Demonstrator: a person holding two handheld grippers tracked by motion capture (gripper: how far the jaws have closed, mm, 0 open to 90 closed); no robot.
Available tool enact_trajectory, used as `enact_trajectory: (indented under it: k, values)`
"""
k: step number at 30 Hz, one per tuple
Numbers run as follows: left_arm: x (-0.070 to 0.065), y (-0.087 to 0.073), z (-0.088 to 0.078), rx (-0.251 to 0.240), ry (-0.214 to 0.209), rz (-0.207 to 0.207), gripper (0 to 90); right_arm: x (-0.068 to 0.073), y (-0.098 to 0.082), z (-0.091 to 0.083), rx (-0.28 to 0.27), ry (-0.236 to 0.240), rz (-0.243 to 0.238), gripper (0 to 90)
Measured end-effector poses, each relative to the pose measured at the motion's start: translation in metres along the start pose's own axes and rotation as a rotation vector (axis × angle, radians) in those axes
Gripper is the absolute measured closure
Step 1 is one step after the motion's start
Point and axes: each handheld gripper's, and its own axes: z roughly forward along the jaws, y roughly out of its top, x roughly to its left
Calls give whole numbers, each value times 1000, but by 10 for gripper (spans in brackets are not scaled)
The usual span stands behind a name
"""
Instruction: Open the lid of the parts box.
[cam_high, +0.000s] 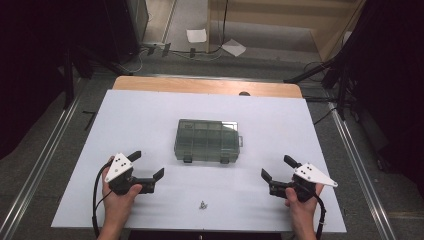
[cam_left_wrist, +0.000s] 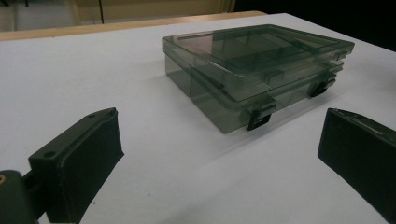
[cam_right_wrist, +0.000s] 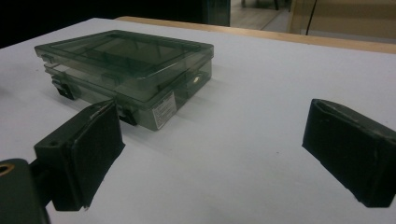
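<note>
My left gripper (cam_high: 147, 164) has its jaws spread wide with nothing between them but bare white tabletop (cam_high: 150, 120); the same wide gap shows in the left gripper view (cam_left_wrist: 219, 158), where both black pads (cam_left_wrist: 88, 158) float clear of the surface. My right gripper (cam_high: 279, 168) is likewise wide open and empty, its pads (cam_right_wrist: 88, 154) framing only white table in the right gripper view (cam_right_wrist: 215, 154).

The smoky translucent compartment box (cam_high: 207, 140) sits between the two grippers and a little farther from me than they are, lid closed. I take it as my landmark. The left gripper is near the box's front left corner but apart from it; the right gripper is on the box's front right side, somewhat farther off. From the left gripper view the box (cam_left_wrist: 254, 70) shows two dark latches (cam_left_wrist: 259, 116) on its near long side, both down. From the right gripper view the box (cam_right_wrist: 126, 70) shows a small white label (cam_right_wrist: 164, 109) on the end wall.

Nothing lies between either gripper and the box. In front of the box, close to my edge of the table, is a small cluster of metal screws (cam_high: 203, 204), well apart from both grippers. Behind the box a strip of wooden table edge (cam_high: 205, 86) shows, and beyond that are sheets of paper (cam_high: 196, 35) on the floor.
</note>
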Motion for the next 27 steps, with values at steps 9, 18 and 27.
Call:
enact_trajectory:
  k: [9, 18, 27]
  values:
    - [-9, 3, 11, 13, -30, 17, 0, 10, 4, 11, 7, 17, -8, 66]
    - [-19, 4, 22, 29, -60, 24, 0, 21, 5, 21, 19, 49, -23, 81]
    - [-30, 4, 34, 67, -67, 11, 146, 35, 8, 33, 44, 90, -23, 167]
